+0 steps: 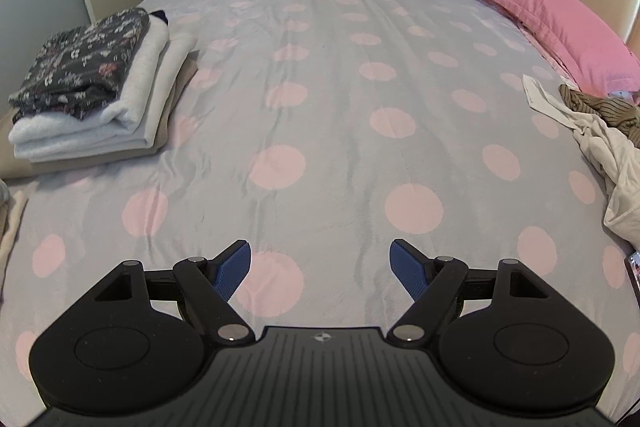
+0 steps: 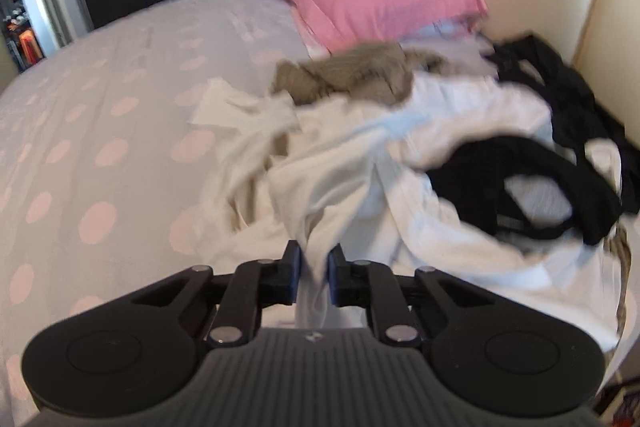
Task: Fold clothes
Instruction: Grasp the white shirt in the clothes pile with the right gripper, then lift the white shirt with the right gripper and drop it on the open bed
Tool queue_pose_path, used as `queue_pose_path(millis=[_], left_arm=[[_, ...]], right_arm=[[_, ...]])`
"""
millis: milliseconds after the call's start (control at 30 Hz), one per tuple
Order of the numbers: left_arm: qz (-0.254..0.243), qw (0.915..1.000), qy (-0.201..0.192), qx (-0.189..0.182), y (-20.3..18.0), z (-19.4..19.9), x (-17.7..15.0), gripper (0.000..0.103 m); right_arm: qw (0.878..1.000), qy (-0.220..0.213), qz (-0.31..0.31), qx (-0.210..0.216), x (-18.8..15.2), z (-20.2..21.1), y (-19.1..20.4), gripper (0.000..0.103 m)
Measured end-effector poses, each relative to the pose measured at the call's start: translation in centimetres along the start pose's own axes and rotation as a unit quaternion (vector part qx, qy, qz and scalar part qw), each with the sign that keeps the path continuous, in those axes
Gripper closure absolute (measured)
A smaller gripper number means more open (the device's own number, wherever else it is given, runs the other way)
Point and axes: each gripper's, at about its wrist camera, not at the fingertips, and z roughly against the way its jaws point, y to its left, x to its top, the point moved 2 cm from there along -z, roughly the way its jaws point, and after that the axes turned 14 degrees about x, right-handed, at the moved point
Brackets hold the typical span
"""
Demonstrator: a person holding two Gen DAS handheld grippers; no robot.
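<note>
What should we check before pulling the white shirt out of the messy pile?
1. Right gripper shut on the white garment: ok.
2. Left gripper open and free: ok.
3. Bare spot on the dotted bedcover for folding: ok.
4. Black garment lying on the white one, may drag along: not ok.
5. Folded stack out of the way: ok.
6. Which part of the garment is pinched: cannot tell.
</note>
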Motion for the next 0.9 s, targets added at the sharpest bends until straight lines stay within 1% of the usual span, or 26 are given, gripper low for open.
queue_pose_path(millis=[167,233,300,400,533,600,700,800,833,900], left_arm=[[0.009,0.9999,-0.009,-0.001,0.8,0.9,0.0,0.027],[0.012,0.9998,-0.013,-0.002,1.2,1.2,0.0,0.027],[0.011,0.9997,-0.021,-0.002,1.4,1.7,0.1,0.027],[0.007,0.9994,-0.034,-0.001,1.7,2.4,0.2,0.027],[0.015,0.9987,-0.047,-0.015,2.4,3.7,0.5,0.027],[0.022,0.9981,-0.054,-0.019,3.0,4.3,0.6,0.027],[0.031,0.9971,-0.067,-0.019,3.9,5.3,0.8,0.027],[0.039,0.9960,-0.078,-0.018,4.9,6.0,0.9,0.027],[0.042,0.9958,-0.080,-0.018,5.2,6.2,0.8,0.027],[0.047,0.9953,-0.083,-0.018,5.9,6.4,0.8,0.027]], right_arm=[[0.997,-0.059,0.044,0.000,3.9,3.6,3.1,0.090],[0.996,-0.076,0.052,0.011,5.7,5.3,4.6,0.090],[0.992,-0.097,0.076,0.029,7.1,7.2,6.9,0.090],[0.981,-0.127,0.132,0.065,8.3,10.3,11.9,0.090],[0.960,-0.152,0.191,0.137,8.5,13.7,19.4,0.090],[0.949,-0.159,0.211,0.173,8.3,15.2,22.9,0.090],[0.929,-0.166,0.235,0.235,7.8,17.2,27.4,0.090],[0.911,-0.147,0.248,0.294,7.0,18.2,31.0,0.090],[0.908,-0.136,0.252,0.304,6.6,18.0,32.0,0.090],[0.908,-0.105,0.257,0.313,5.5,16.9,33.5,0.090]])
